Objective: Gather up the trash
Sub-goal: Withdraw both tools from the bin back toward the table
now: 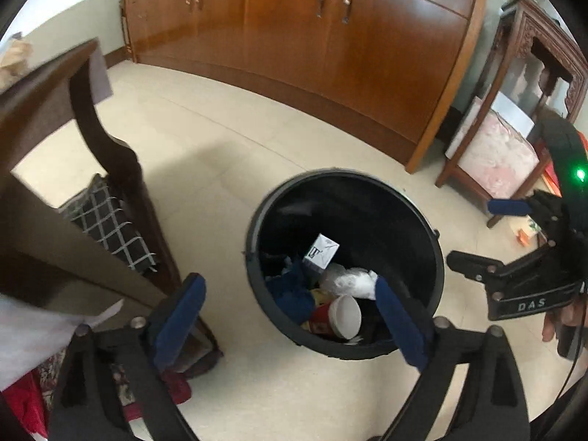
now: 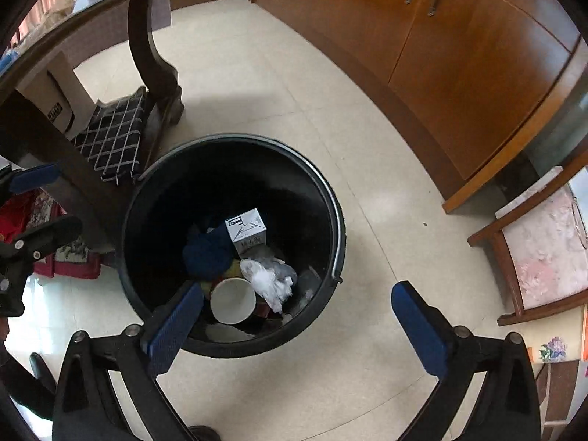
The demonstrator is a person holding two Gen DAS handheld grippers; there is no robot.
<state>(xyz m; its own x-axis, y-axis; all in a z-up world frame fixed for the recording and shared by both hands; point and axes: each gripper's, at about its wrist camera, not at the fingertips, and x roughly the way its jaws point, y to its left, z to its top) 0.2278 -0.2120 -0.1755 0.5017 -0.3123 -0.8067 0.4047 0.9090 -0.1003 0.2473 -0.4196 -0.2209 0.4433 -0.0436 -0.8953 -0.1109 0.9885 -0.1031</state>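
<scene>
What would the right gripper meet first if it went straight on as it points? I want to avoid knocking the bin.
Probably the near rim of the round black plastic bin, or bare floor beside it: the open right gripper straddles that edge. Depth is unclear.

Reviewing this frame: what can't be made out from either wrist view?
- Bottom of the bin: both views, buried under the cup, carton, crumpled plastic and blue cloth.
- Carton print: too small to read in either view.
- Table top: left wrist view, seen from below and cut by the edge.
- Items on the floor under the table: both views, hidden by table legs and gripper fingers.
</scene>
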